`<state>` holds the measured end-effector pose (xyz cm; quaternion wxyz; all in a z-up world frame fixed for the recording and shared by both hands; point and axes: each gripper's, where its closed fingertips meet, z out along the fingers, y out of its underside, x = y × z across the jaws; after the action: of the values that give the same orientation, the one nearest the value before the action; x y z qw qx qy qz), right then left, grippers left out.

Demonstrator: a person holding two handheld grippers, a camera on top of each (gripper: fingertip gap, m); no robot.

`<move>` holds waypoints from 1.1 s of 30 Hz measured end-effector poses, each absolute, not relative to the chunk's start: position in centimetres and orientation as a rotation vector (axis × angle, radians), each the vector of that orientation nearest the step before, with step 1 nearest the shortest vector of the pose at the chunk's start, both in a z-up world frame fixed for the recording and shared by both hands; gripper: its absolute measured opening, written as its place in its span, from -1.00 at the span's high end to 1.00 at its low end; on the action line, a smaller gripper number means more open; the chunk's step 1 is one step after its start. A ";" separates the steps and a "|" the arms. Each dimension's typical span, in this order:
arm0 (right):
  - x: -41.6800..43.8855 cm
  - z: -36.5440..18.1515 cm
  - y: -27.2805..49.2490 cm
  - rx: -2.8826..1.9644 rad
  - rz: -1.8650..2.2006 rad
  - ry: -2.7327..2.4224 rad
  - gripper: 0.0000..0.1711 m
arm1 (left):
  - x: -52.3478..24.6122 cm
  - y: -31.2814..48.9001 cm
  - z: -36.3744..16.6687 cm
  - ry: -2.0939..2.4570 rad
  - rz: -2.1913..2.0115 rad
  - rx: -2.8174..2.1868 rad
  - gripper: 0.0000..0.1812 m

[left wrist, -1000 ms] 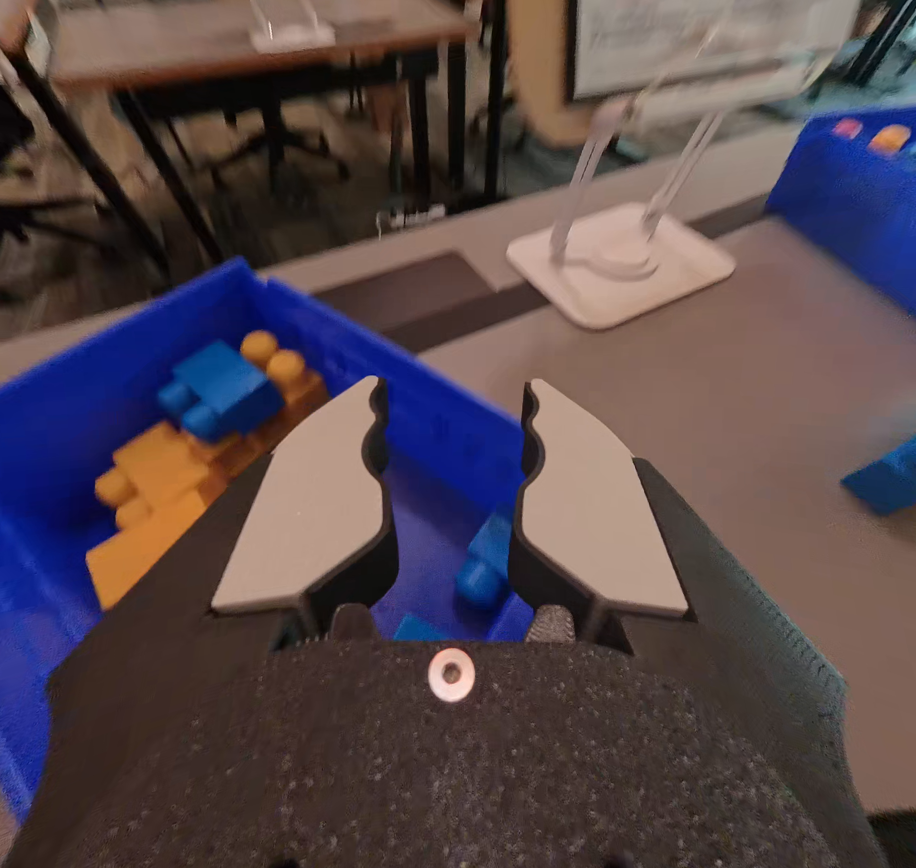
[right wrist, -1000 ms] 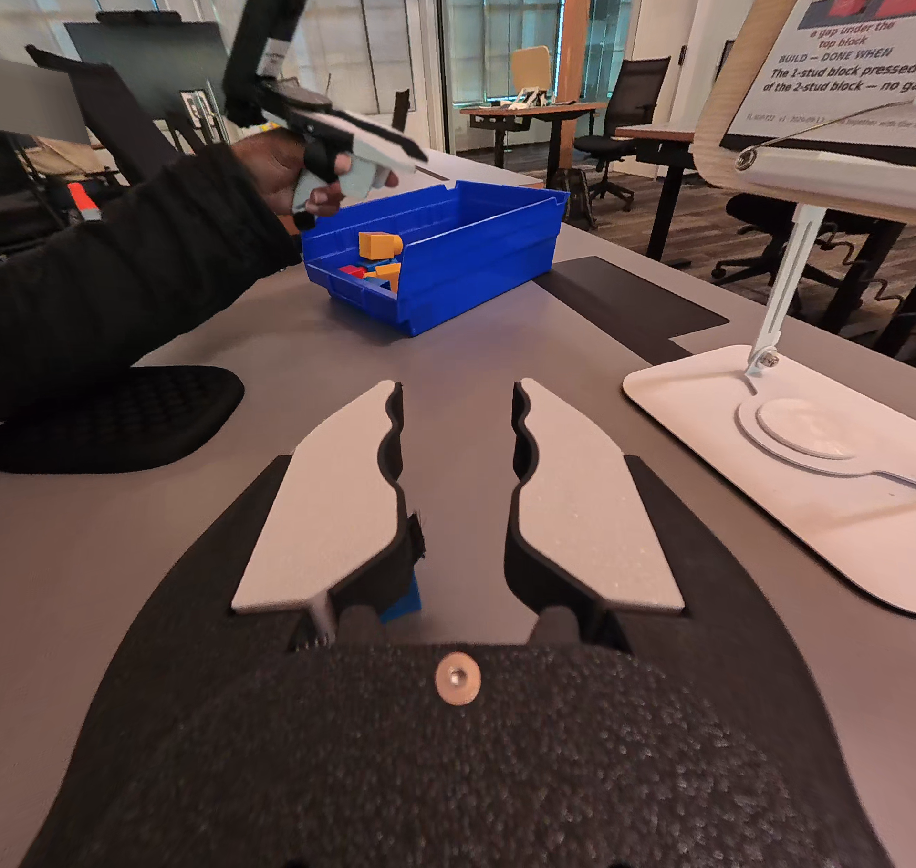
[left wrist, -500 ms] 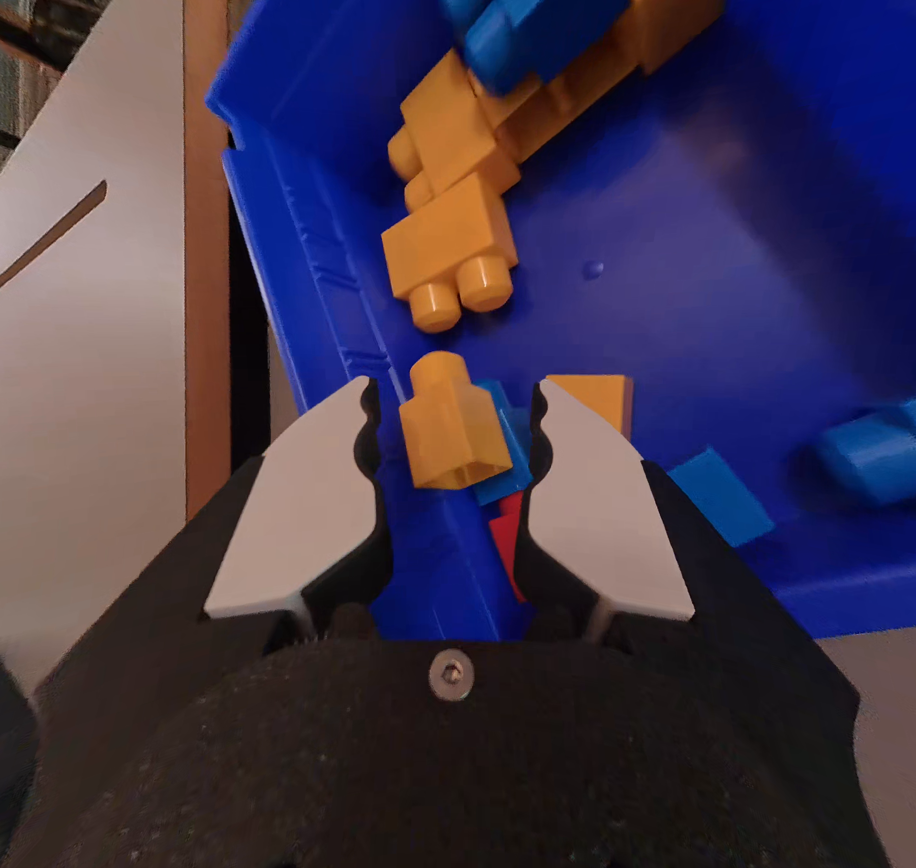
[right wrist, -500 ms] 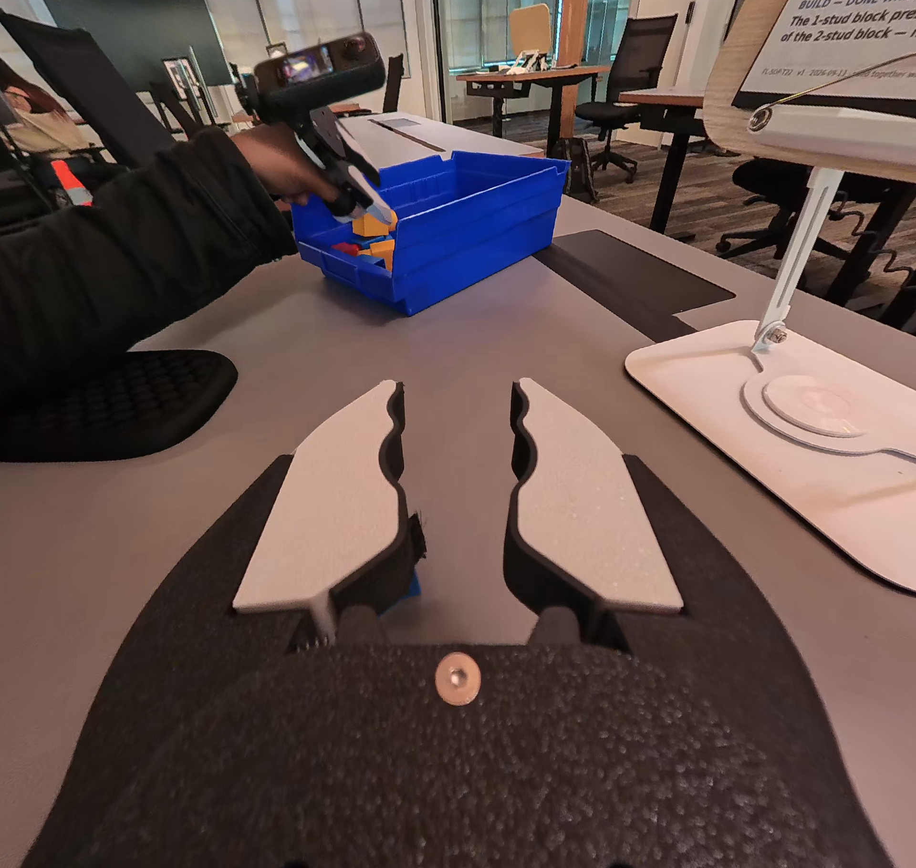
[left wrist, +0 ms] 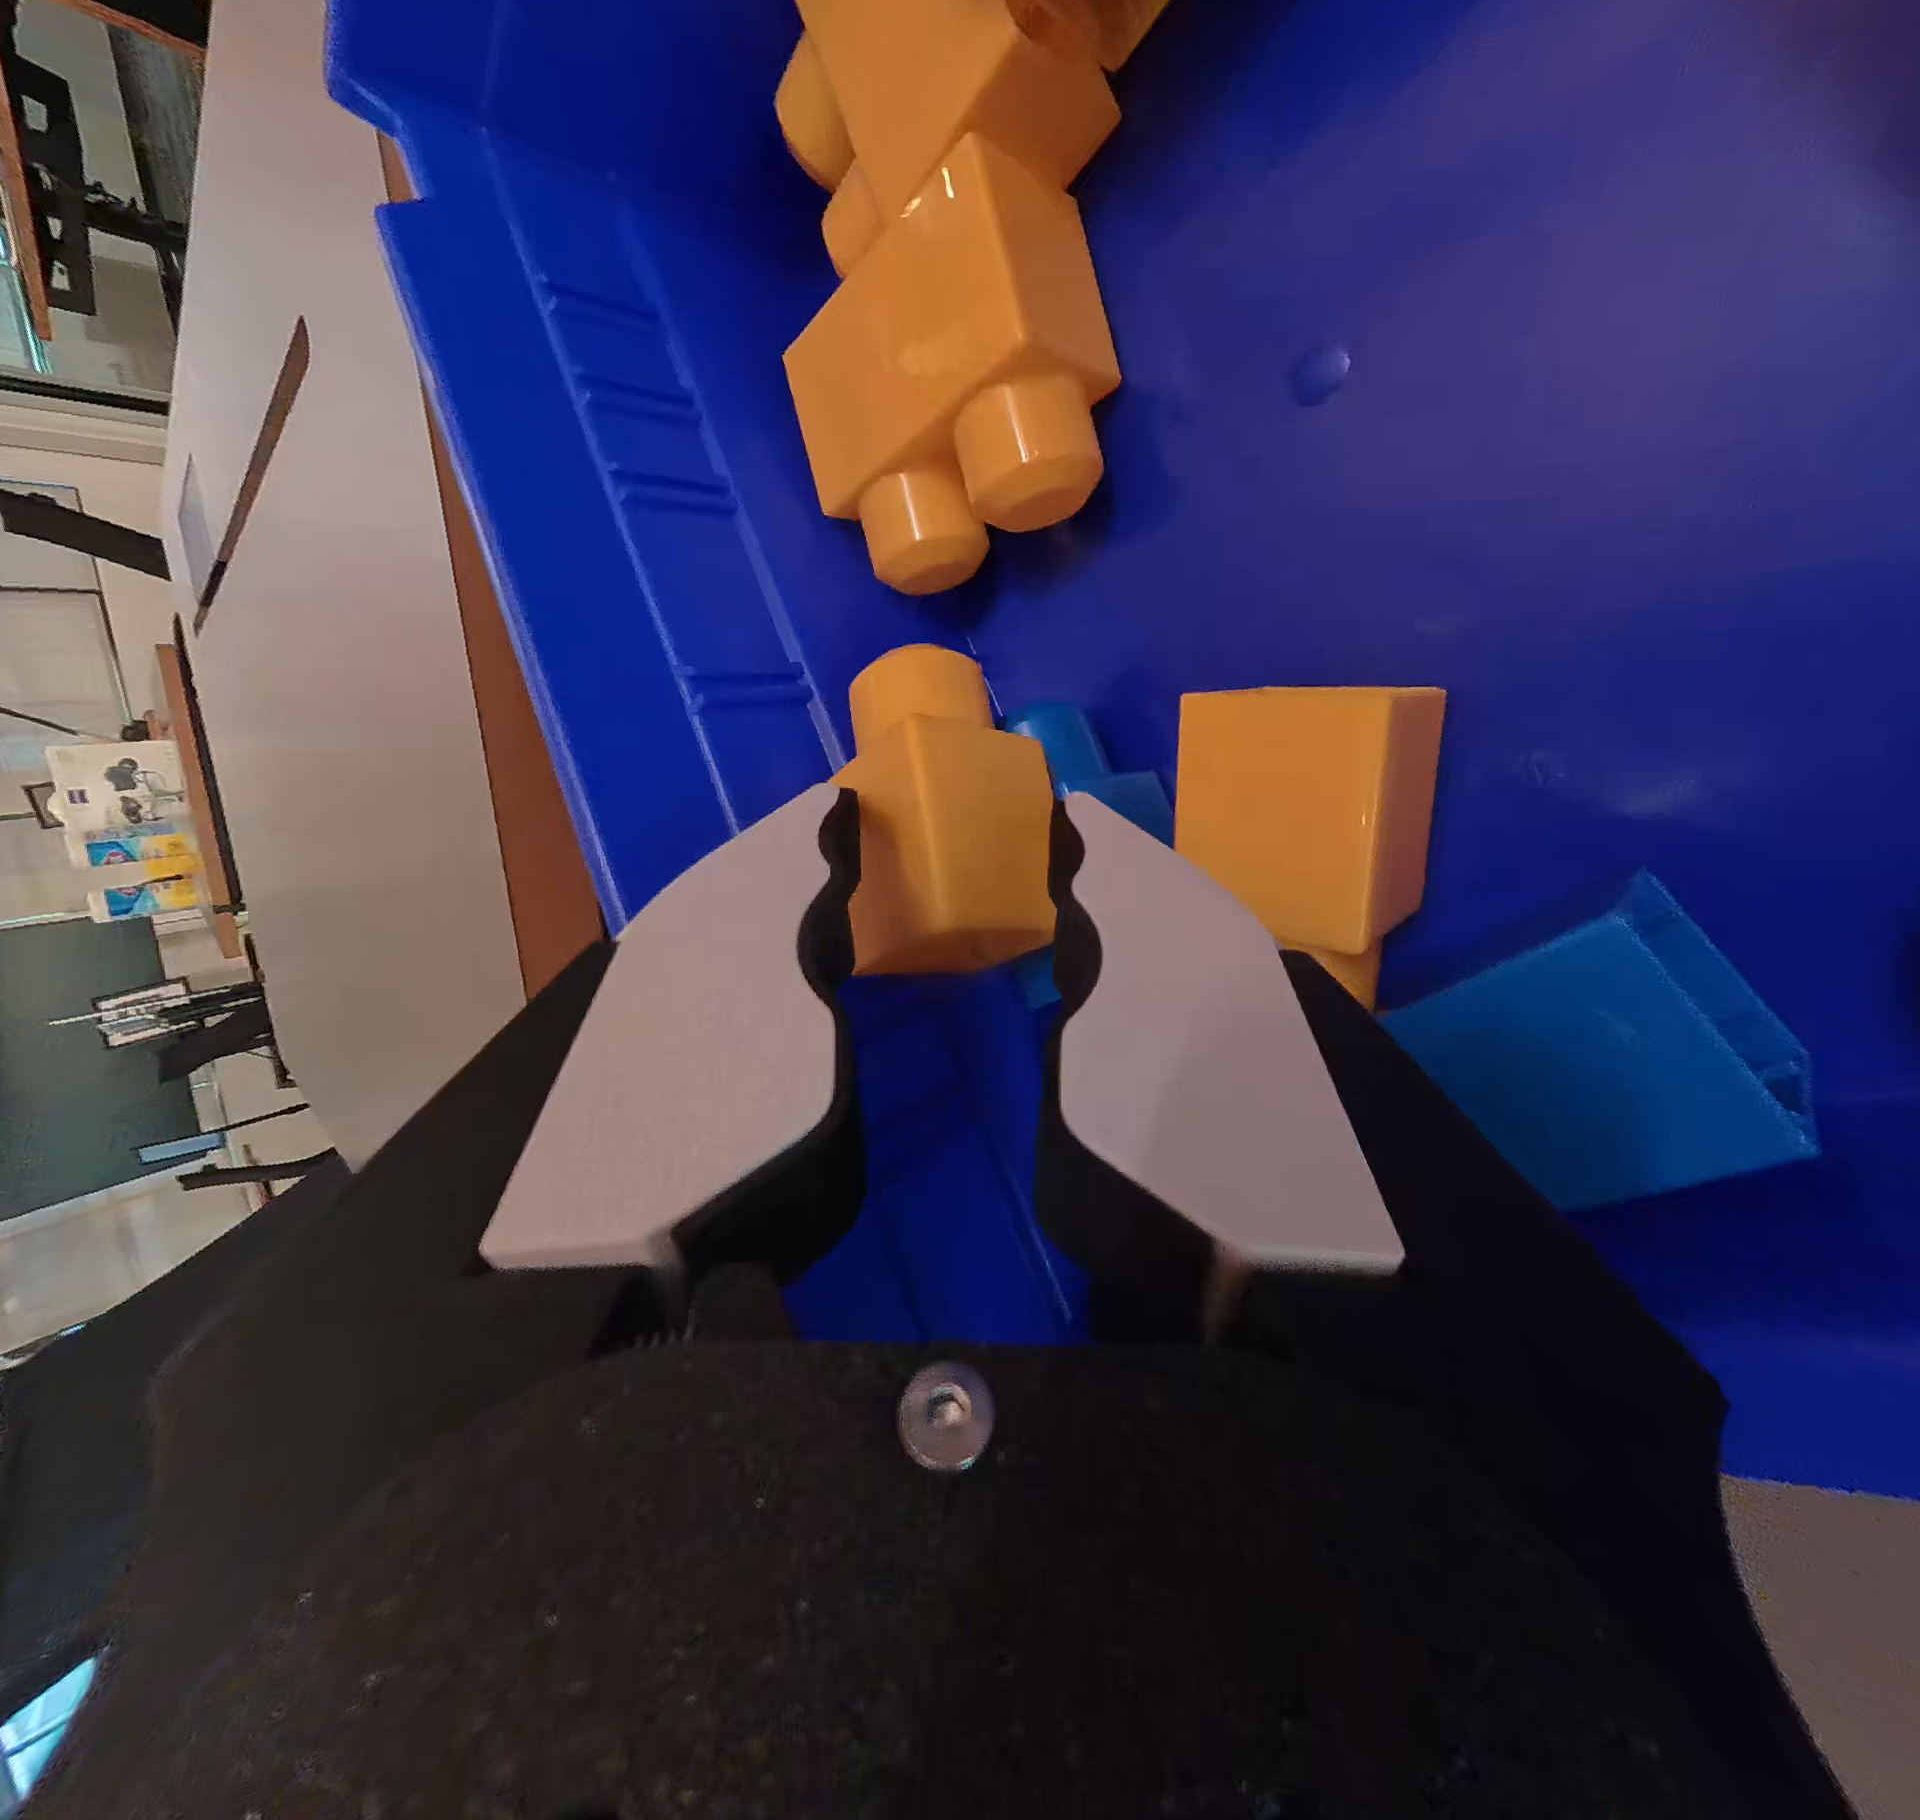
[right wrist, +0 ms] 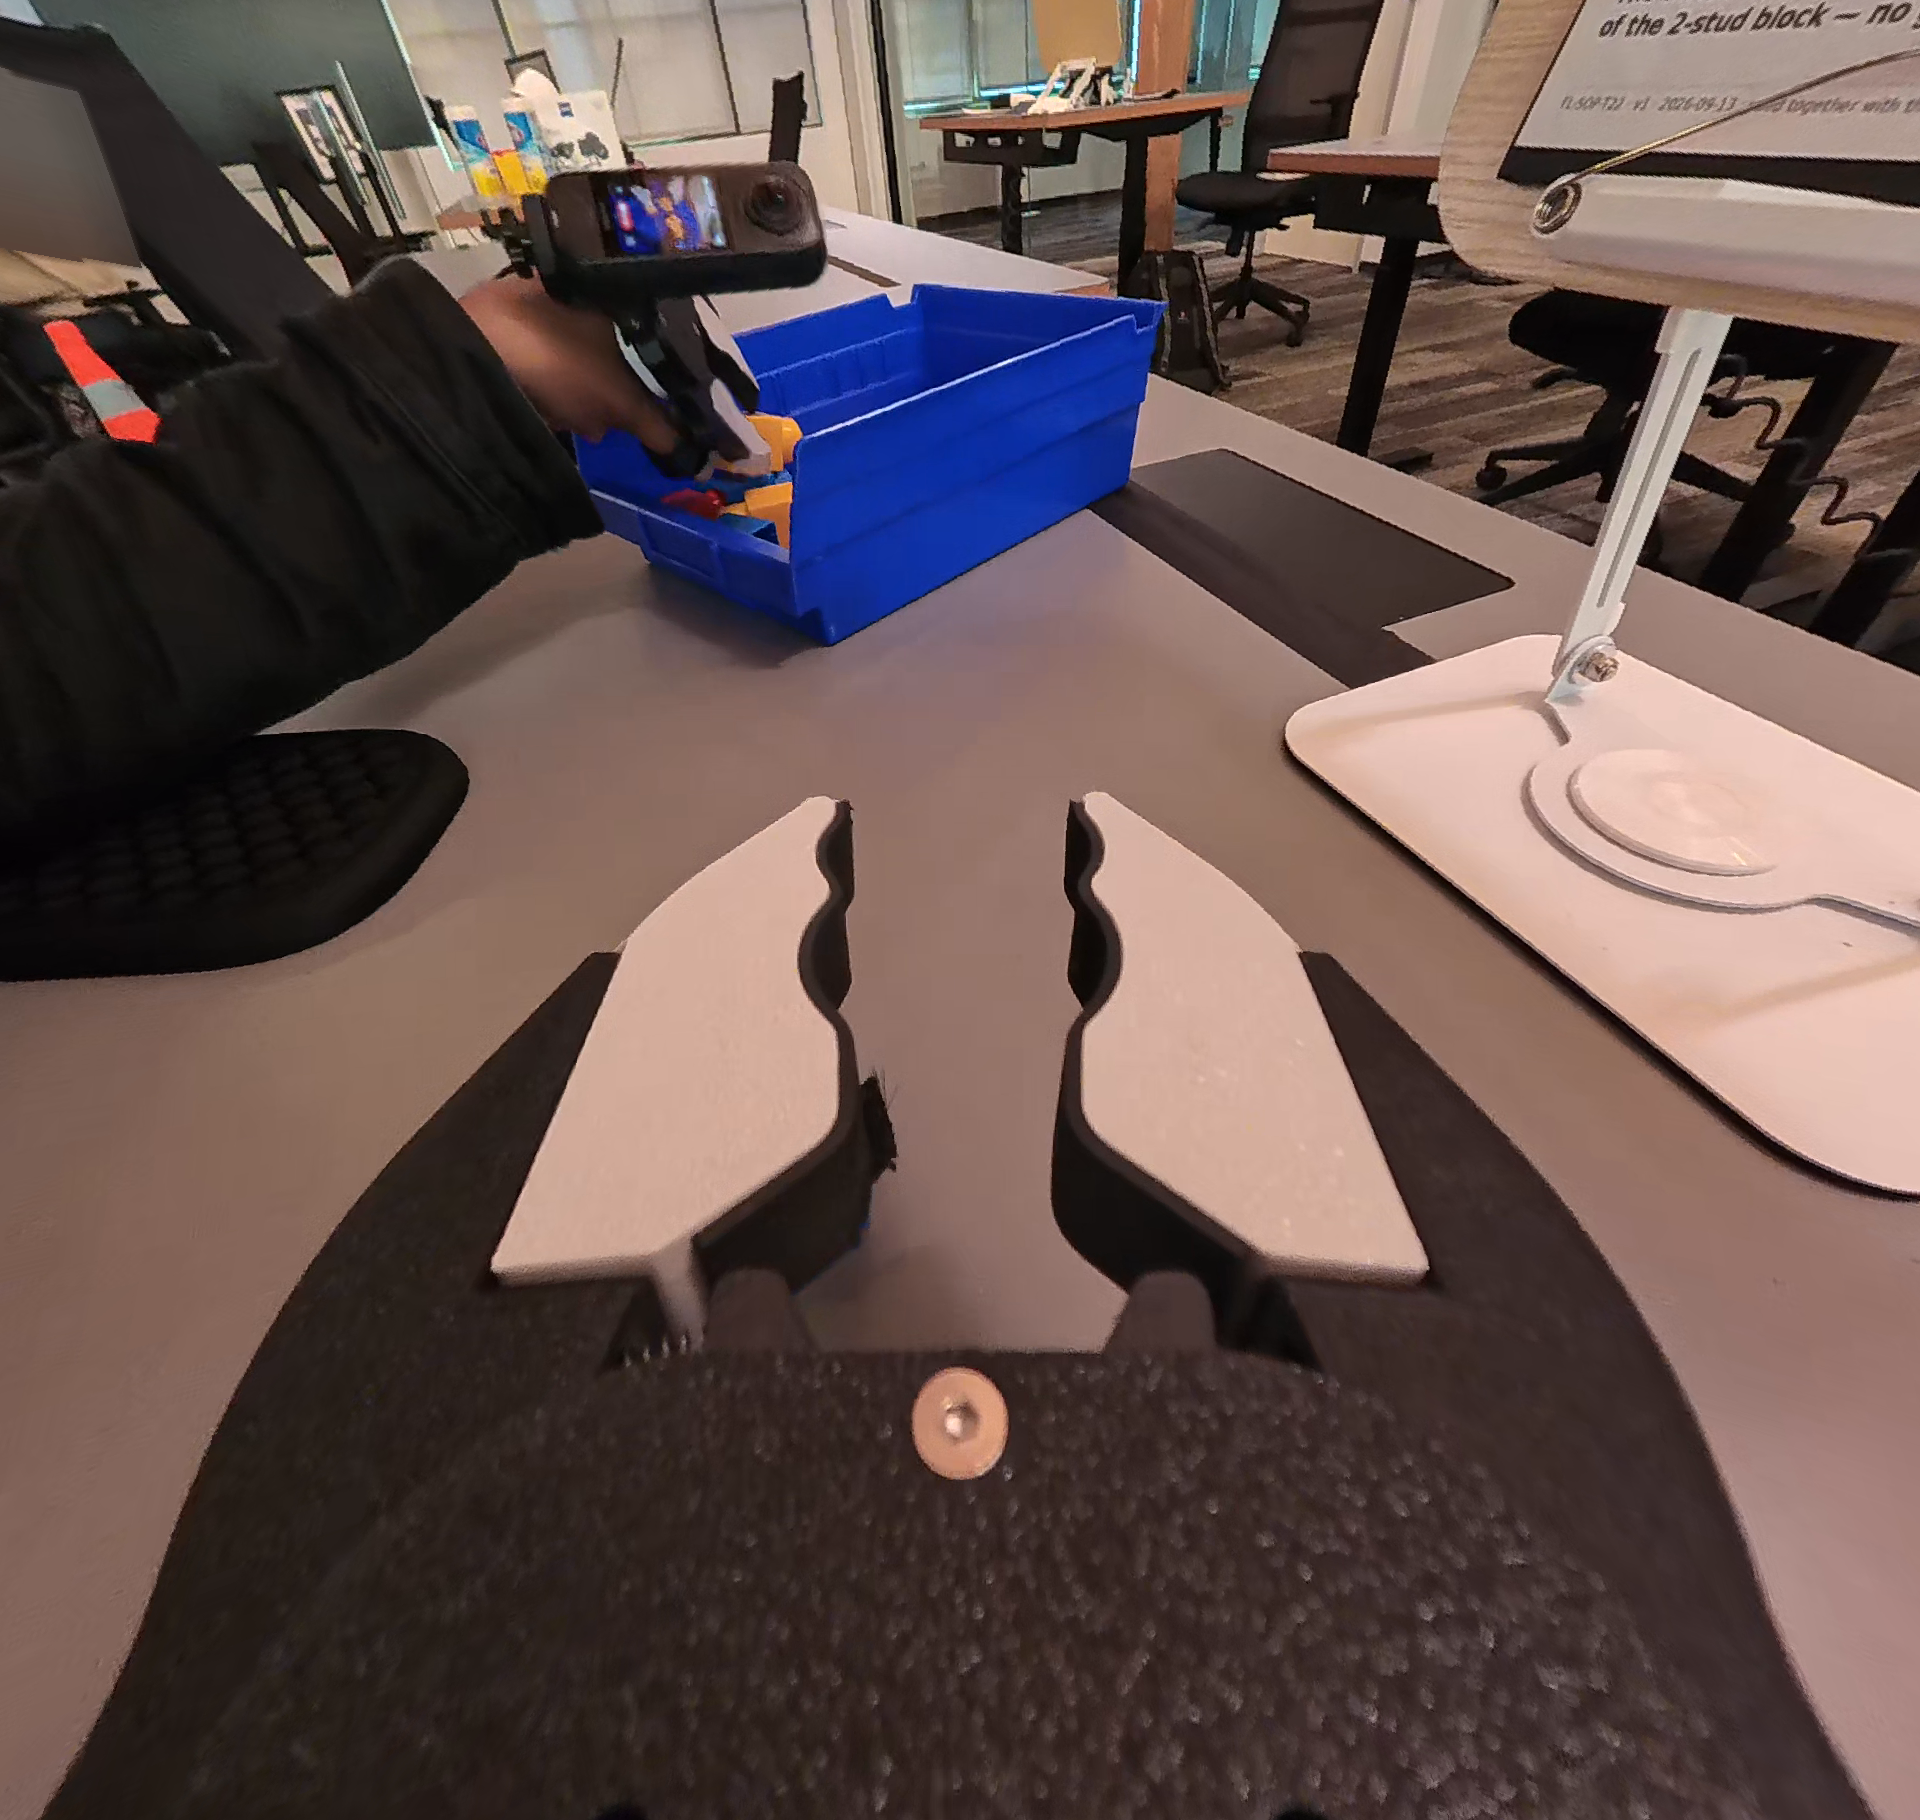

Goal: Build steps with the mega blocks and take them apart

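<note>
My left gripper (left wrist: 945, 814) reaches into a blue bin (left wrist: 623, 420), and its fingers press both sides of a yellow one-stud block (left wrist: 966, 866) by the bin wall. A yellow two-stud block (left wrist: 956, 347), another yellow block (left wrist: 1299, 814) and a blue block (left wrist: 1590, 1064) lie around it. The right wrist view shows the left gripper (right wrist: 727, 440) tilted down into the bin (right wrist: 966, 440). My right gripper (right wrist: 958, 814) is open and empty over the grey table. A sliver of a blue block (right wrist: 857, 1251) shows under its left finger.
A white stand base (right wrist: 1621, 887) with a sign board sits to the right. A black padded rest (right wrist: 208, 856) lies to the left under the person's dark sleeve (right wrist: 260, 523). A dark strip (right wrist: 1299, 544) crosses the table behind the bin. There is about 45 cm between the tips of the two grippers.
My left gripper swung from above the bin down into it, moved onto the yellow one-stud block and narrowed around it. My right gripper stayed open, almost still.
</note>
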<state>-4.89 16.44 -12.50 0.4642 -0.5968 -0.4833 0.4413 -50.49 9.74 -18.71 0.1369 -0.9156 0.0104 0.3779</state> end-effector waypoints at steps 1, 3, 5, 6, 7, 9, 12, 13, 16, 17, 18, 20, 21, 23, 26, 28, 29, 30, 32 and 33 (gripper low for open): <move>-4.9 -12.5 16.5 -1.469 1.081 -1.187 0.55 | -50.5 9.7 -18.7 0.020 1.080 -2.647 0.62; -4.9 -12.6 16.6 -1.474 1.074 -1.185 0.55 | -50.4 9.8 -18.5 0.009 1.055 -2.640 0.66; -4.8 -12.7 16.7 -1.479 1.070 -1.183 0.56 | -50.4 9.9 -18.3 -0.006 1.033 -2.628 0.69; -4.8 -12.7 16.7 -1.481 1.069 -1.182 0.56 | -50.3 10.0 -18.2 -0.006 1.024 -2.618 0.72; -4.8 -12.7 16.8 -1.483 1.068 -1.180 0.56 | -50.2 10.1 -17.9 -0.001 1.013 -2.602 0.80; -4.8 -12.7 16.8 -1.486 1.065 -1.177 0.56 | -49.6 10.6 -16.8 0.010 0.988 -2.544 0.99; -4.8 -12.8 16.9 -1.491 1.066 -1.175 0.56 | -49.3 10.8 -16.0 -0.001 0.957 -2.512 0.99; -4.8 -12.8 16.9 -1.491 1.065 -1.175 0.57 | -49.2 10.9 -15.7 -0.004 0.940 -2.492 0.99; -4.9 -12.9 16.9 -1.492 1.065 -1.175 0.57 | -48.9 10.9 -14.3 -0.015 0.920 -2.450 0.99; -4.9 -12.9 16.9 -1.493 1.066 -1.175 0.57 | -48.8 10.8 -14.0 -0.018 0.912 -2.448 0.99; -4.9 -12.9 16.9 -1.494 1.066 -1.176 0.57 | -48.8 10.6 -13.7 -0.018 0.914 -2.444 0.99; -4.9 -13.0 16.9 -1.494 1.067 -1.178 0.57 | -48.9 10.3 -13.3 -0.013 0.933 -2.440 1.00; -4.9 -12.9 16.8 -1.493 1.067 -1.178 0.57 | -49.0 10.0 -13.4 -0.006 0.947 -2.463 1.00; -4.9 -12.9 16.8 -1.494 1.069 -1.179 0.57 | -49.1 9.3 -13.9 0.021 0.975 -2.516 0.87; -4.9 -13.0 16.8 -1.494 1.070 -1.179 0.57 | -49.1 8.9 -14.2 0.109 1.039 -2.549 0.71; -5.0 -13.0 16.8 -1.494 1.071 -1.180 0.57 | -48.8 8.5 -14.8 0.158 1.040 -2.600 0.66; -5.0 -13.0 16.8 -1.494 1.072 -1.179 0.57 | -48.8 8.6 -14.9 0.174 1.053 -2.603 0.66; -5.0 -13.0 16.8 -1.494 1.073 -1.179 0.57 | -48.9 8.5 -15.1 0.194 1.067 -2.616 0.65; -5.0 -12.9 16.8 -1.493 1.075 -1.178 0.57 | -49.2 8.3 -15.7 0.221 1.090 -2.640 0.62; -4.9 -12.9 16.8 -1.492 1.077 -1.177 0.57 | -49.3 8.2 -16.0 0.230 1.094 -2.652 0.61</move>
<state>-4.95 16.77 -12.87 0.4604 -0.6064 -0.4783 0.4377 -49.25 8.25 -15.99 0.1313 -0.9135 0.0791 0.3769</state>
